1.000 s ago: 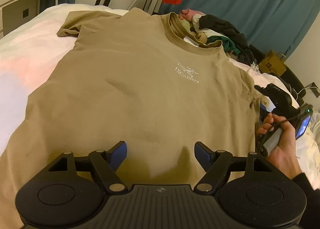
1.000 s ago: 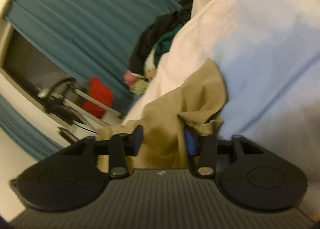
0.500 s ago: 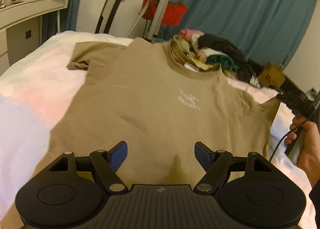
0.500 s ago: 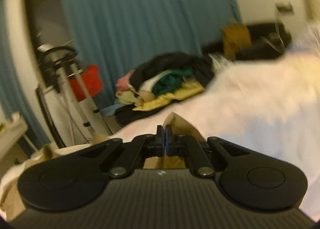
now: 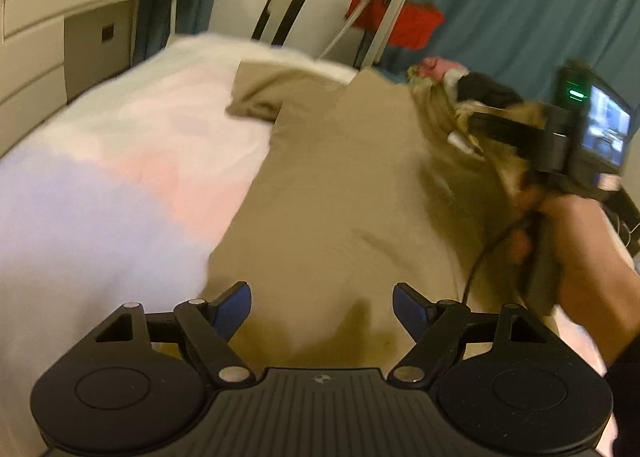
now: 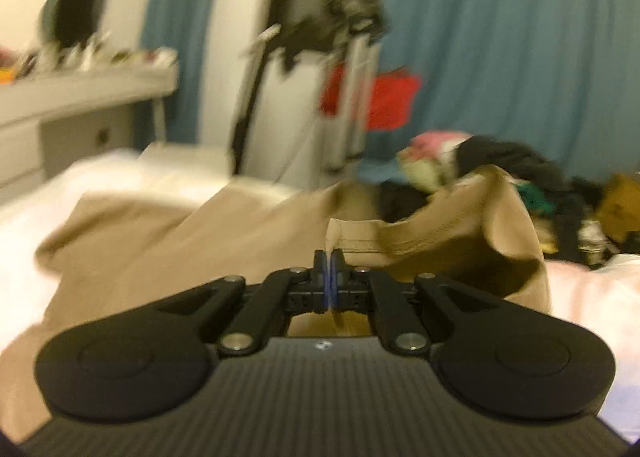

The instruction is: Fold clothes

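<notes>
A tan T-shirt (image 5: 340, 193) lies spread on the bed, its left sleeve flat at the far left. My left gripper (image 5: 322, 301) hovers over the shirt's lower part; its jaws are opening and grip nothing. My right gripper (image 6: 329, 269) is shut on the edge of the shirt's right sleeve, and the cloth (image 6: 460, 233) hangs lifted from it in a loop. In the left wrist view a hand (image 5: 580, 233) holds the right gripper (image 5: 474, 121) above the shirt's collar side, dragging the right half up and leftward. Both views are motion-blurred.
White bedding (image 5: 100, 185) stretches to the shirt's left. A heap of mixed clothes (image 6: 480, 161) sits past the bed's far end. A white desk (image 5: 80, 17), a metal stand with a red item (image 5: 400, 21) and blue curtains (image 6: 500, 37) lie behind.
The right gripper shut on the sleeve, rolled level and swept up and left over the shirt, lifting its right side. The left gripper shifted so that more bedding shows at left.
</notes>
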### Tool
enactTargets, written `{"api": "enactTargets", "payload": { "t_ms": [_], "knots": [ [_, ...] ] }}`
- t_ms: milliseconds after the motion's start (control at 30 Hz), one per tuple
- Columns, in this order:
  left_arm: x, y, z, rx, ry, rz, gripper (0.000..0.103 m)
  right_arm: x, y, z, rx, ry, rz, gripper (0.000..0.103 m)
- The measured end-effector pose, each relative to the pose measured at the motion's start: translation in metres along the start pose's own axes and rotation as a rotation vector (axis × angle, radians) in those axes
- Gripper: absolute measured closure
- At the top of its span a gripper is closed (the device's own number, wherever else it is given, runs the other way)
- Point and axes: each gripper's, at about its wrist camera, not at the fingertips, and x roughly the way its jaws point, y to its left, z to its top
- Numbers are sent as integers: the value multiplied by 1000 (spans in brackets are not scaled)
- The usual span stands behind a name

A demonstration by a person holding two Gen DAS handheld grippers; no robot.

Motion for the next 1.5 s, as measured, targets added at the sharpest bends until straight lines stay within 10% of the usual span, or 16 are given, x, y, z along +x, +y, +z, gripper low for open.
{"api": "enactTargets", "payload": {
  "t_ms": [200,367,900,1500],
  "knots": [
    [12,1,-2,15,7,4,23,19,12,-9,-25,91,75,95],
    [12,-3,-3,28,6,-8,23,-42,-14,-3,95,49,120,37],
    [-41,-58,-51,230,-24,-28,24,-352,-97,-103,522,-10,-61,36],
    [-85,-156,-129,461,40,-104,26,-404,-161,-154,680,-40,-114,35]
  ]
}}
